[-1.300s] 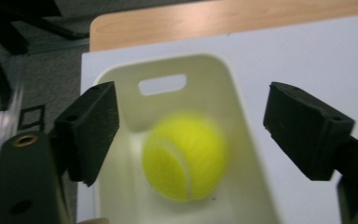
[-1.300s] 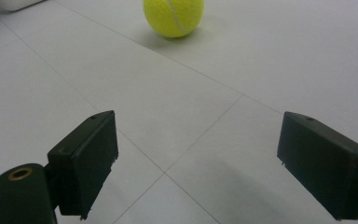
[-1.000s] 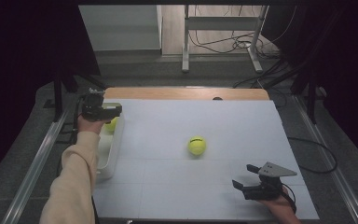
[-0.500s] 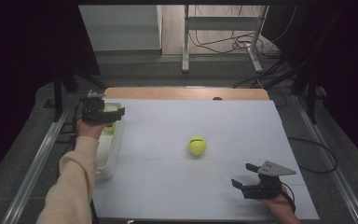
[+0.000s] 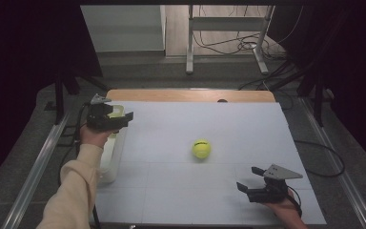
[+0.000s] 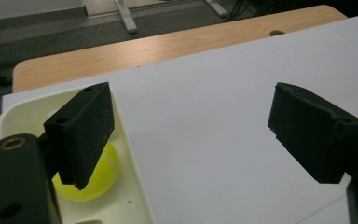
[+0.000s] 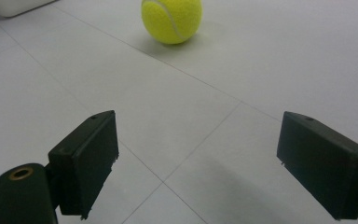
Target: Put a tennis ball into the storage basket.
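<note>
A yellow tennis ball [image 6: 86,179] lies inside the white tub [image 5: 110,164] at the left edge of the counter [image 5: 181,200], just under the left hand-held gripper [image 5: 123,118], whose jaws stand apart with nothing between them. A second tennis ball [image 5: 201,149] sits loose mid-counter, its markings unreadable. The right hand-held gripper [image 5: 249,180] rests near the front edge, jaws wide and empty.

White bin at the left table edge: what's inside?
One yellow tennis ball lies in the white bin, partly covered by a pad of the open left tongs. The bin's near end is hidden.
</note>
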The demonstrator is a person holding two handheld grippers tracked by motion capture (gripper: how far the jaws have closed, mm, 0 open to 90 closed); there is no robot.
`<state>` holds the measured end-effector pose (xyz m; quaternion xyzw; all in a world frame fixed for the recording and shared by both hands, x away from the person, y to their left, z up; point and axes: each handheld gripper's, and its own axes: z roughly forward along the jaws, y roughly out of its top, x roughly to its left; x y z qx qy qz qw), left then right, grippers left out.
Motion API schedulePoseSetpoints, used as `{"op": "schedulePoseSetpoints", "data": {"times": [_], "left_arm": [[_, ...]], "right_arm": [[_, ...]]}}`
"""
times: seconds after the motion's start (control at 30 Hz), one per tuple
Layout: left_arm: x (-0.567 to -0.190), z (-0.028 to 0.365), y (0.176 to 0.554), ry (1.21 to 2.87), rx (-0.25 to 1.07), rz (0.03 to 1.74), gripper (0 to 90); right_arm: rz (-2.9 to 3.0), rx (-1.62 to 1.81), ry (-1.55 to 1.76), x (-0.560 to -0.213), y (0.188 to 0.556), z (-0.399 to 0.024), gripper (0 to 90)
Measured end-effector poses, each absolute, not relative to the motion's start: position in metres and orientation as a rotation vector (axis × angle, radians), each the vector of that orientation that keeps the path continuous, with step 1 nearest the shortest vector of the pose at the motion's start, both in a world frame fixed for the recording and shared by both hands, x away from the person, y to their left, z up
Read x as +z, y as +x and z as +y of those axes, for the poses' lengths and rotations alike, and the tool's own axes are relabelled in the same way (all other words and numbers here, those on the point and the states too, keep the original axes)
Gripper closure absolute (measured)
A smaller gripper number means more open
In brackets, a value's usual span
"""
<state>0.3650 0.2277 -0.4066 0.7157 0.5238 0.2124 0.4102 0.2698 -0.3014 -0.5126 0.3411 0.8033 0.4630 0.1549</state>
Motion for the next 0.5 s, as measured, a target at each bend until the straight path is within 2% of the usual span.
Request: {"op": "schedulePoseSetpoints", "data": {"times": [0.5], "left_arm": [[-0.411, 0.207, 0.351, 1.744, 0.441, 1.200, 15.1]], "right_arm": [[2.295, 1.327, 0.982, -0.513, 0.269, -0.304, 13.0]]}}
